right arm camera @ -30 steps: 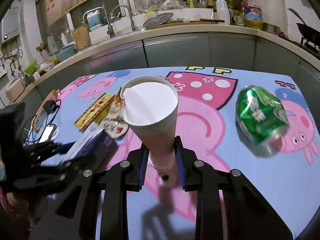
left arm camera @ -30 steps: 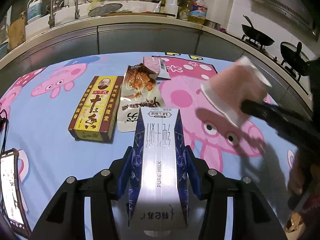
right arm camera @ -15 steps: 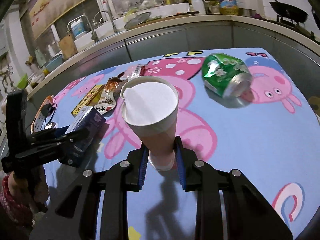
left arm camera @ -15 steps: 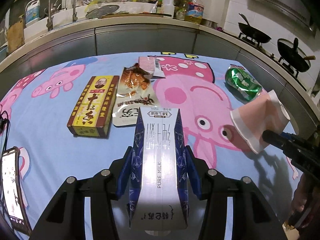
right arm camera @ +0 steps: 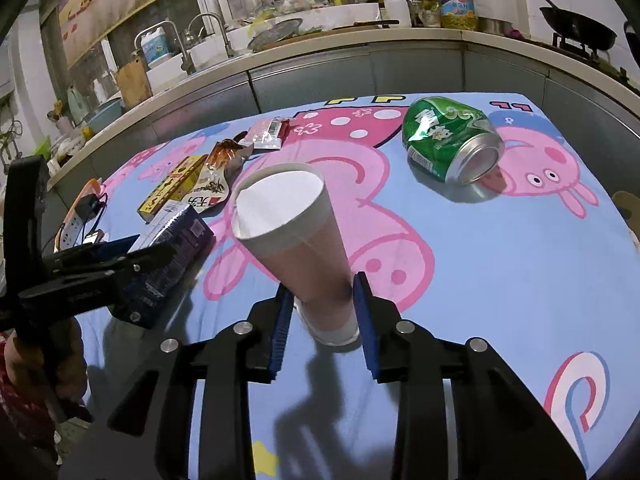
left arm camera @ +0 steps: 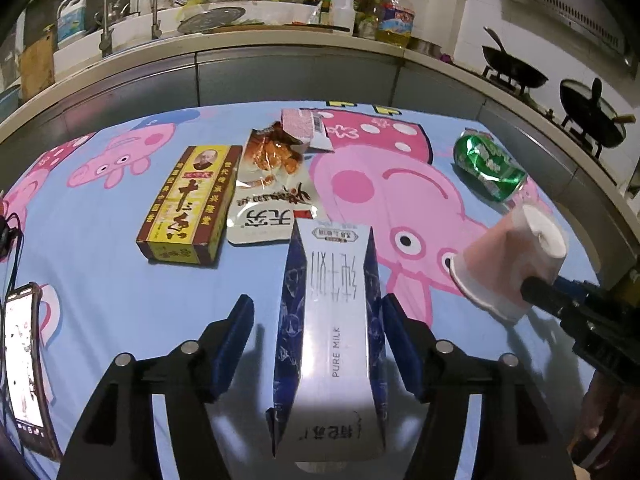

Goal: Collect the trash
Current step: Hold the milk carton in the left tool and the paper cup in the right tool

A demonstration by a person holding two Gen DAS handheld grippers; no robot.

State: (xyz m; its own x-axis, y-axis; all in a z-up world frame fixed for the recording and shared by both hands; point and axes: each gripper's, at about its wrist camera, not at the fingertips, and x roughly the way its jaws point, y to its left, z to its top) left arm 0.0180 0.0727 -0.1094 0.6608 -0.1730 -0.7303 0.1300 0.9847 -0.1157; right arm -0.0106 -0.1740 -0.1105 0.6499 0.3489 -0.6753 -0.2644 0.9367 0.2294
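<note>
In the left wrist view, the left gripper (left arm camera: 318, 340) stands wide open around a blue-and-white milk carton (left arm camera: 330, 344); the left pad is clear of the carton, while contact at the right pad cannot be judged, so a firm hold is not confirmed. On the cartoon-print tablecloth (left arm camera: 100, 280) beyond lie a yellow-and-red box (left arm camera: 188, 204), a snack wrapper (left arm camera: 268, 184), a small pink packet (left arm camera: 306, 126) and a crushed green can (left arm camera: 488, 168); a phone (left arm camera: 24, 364) sits at the left edge. In the right wrist view, the right gripper (right arm camera: 324, 320) is clamped narrowly on the base of a pink paper cup (right arm camera: 296, 240), held above the cloth. No bin is visible. Judged progress: two items picked up, neither deposited; four pieces remain on the table
</note>
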